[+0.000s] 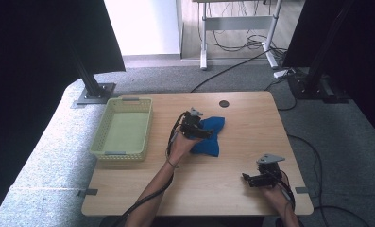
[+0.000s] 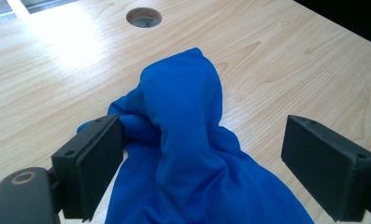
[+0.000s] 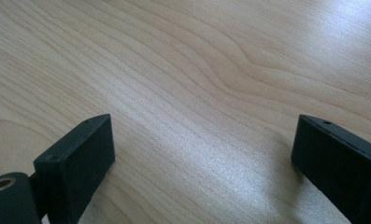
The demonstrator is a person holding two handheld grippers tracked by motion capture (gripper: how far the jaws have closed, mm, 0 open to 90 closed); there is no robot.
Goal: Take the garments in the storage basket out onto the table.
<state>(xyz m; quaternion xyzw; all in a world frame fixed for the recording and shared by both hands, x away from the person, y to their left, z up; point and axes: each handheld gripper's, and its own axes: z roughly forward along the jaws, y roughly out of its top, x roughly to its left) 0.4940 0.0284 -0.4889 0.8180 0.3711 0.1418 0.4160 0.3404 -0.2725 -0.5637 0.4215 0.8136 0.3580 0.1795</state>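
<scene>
Black jaws of the left gripper (image 2: 202,163) gape around a bunched blue cloth (image 2: 188,135) at frame centre. Its ridge runs away up the frame. Lower right, the right gripper (image 1: 249,178) waits open, farther off.

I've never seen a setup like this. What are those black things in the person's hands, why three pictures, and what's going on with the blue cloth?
A person holds a two-jaw clamp tool in each hand. One picture looks down from above; the other two come from cameras riding on each tool. On the light wooden table lie a crumpled blue cloth and a pale yellow-green plastic basket. The left gripper has its black jaws open around the cloth, one jaw touching it, not yet squeezing. The right gripper is open over bare wood, holding nothing.
</scene>
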